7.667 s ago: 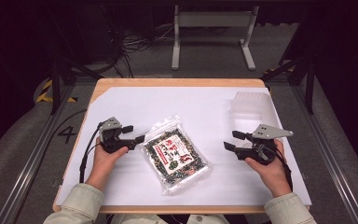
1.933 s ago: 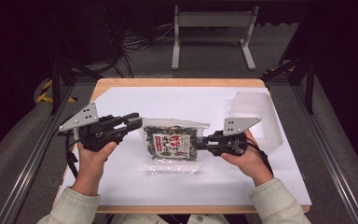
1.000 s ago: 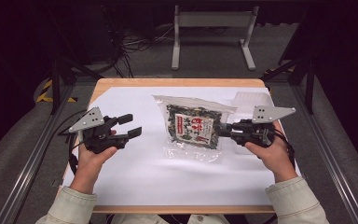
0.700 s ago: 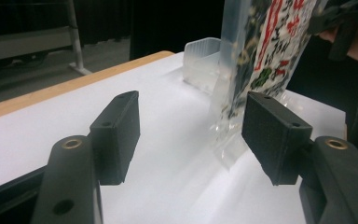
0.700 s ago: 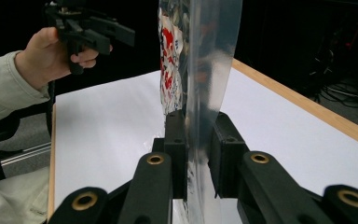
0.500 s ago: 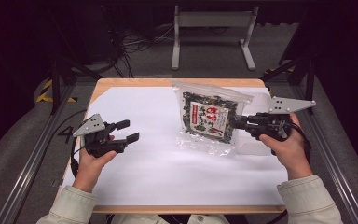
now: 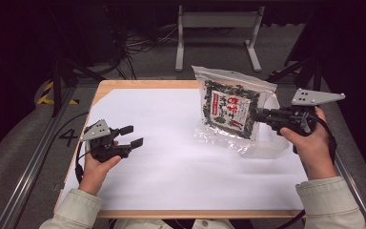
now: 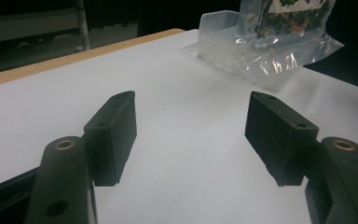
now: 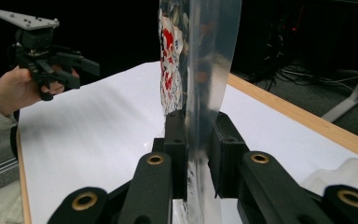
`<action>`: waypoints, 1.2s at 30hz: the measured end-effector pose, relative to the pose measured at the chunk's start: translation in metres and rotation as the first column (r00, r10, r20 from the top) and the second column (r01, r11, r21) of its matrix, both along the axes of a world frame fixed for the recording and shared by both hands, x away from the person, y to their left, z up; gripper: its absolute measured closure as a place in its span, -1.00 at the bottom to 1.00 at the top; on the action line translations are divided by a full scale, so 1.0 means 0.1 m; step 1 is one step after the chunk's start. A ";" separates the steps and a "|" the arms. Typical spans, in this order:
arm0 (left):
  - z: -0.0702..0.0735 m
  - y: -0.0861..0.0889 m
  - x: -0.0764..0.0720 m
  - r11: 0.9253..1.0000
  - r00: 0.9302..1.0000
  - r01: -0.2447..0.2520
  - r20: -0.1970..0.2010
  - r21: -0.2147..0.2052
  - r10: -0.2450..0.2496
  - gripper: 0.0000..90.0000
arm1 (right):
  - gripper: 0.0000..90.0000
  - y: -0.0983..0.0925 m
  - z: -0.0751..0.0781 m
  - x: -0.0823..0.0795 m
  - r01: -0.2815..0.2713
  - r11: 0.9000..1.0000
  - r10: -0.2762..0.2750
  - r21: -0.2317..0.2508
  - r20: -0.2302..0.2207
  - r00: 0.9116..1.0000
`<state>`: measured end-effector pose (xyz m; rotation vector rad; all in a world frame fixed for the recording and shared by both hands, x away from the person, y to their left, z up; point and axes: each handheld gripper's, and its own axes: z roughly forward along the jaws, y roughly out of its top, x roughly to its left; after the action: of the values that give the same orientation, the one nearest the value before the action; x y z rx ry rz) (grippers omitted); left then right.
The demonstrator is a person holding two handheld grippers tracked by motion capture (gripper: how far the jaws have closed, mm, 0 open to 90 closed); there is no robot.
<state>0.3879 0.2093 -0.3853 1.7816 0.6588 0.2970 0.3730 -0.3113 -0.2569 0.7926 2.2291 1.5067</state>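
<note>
A clear bag of dark seaweed snack with a red and white label (image 7: 231, 107) hangs upright in the air at the table's right. My right gripper (image 7: 258, 114) is shut on its right edge; in the right gripper view the jaws (image 9: 198, 140) pinch the clear film of the bag (image 9: 205, 56). Low over the left of the white sheet, my left gripper (image 7: 131, 136) stands open. Its jaws have just been opening, with nothing between them (image 8: 191, 126). The bag's lower end (image 8: 289, 28) hangs over a clear plastic tray (image 8: 219, 37).
The clear plastic tray (image 7: 272, 145) sits at the table's right edge, under and behind the bag. A white sheet (image 7: 171, 167) covers the wooden table. The left hand and gripper (image 9: 86, 70) show far off in the right gripper view. Metal frame rails run along both table sides.
The right gripper has carried the bag rightward and upward, from over the table's middle to above the tray. The left gripper has sunk toward the sheet and its jaws stand wider.
</note>
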 end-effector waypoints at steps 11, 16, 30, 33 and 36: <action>-0.09 0.04 0.05 1.000 1.000 -0.022 -0.012 0.002 0.022 -0.26 | 0.75 -0.20 0.12 0.07 0.116 0.993 -0.116 -0.007 -0.012 0.993; -0.09 0.04 0.04 1.000 1.000 -0.022 -0.012 0.004 0.022 -0.26 | 0.75 -0.29 0.15 0.10 0.166 0.986 -0.166 -0.001 -0.011 0.986; -0.08 0.05 0.04 1.000 1.000 -0.027 -0.010 -0.008 0.027 -0.25 | 0.75 -0.54 0.15 0.14 0.270 0.963 -0.270 -0.004 0.003 0.963; -0.08 0.05 0.04 1.000 1.000 -0.022 -0.012 -0.004 0.022 -0.25 | 0.75 -0.57 0.15 0.14 0.281 0.960 -0.281 -0.006 0.006 0.960; -0.09 0.04 0.04 1.000 1.000 -0.023 -0.011 -0.001 0.023 -0.25 | 0.75 -0.60 0.14 0.14 0.299 0.954 -0.299 -0.007 0.008 0.954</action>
<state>0.3923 0.2138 -0.3938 1.7768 0.6879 0.3030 0.3874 -0.3715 -0.2434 1.0659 1.9986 1.3498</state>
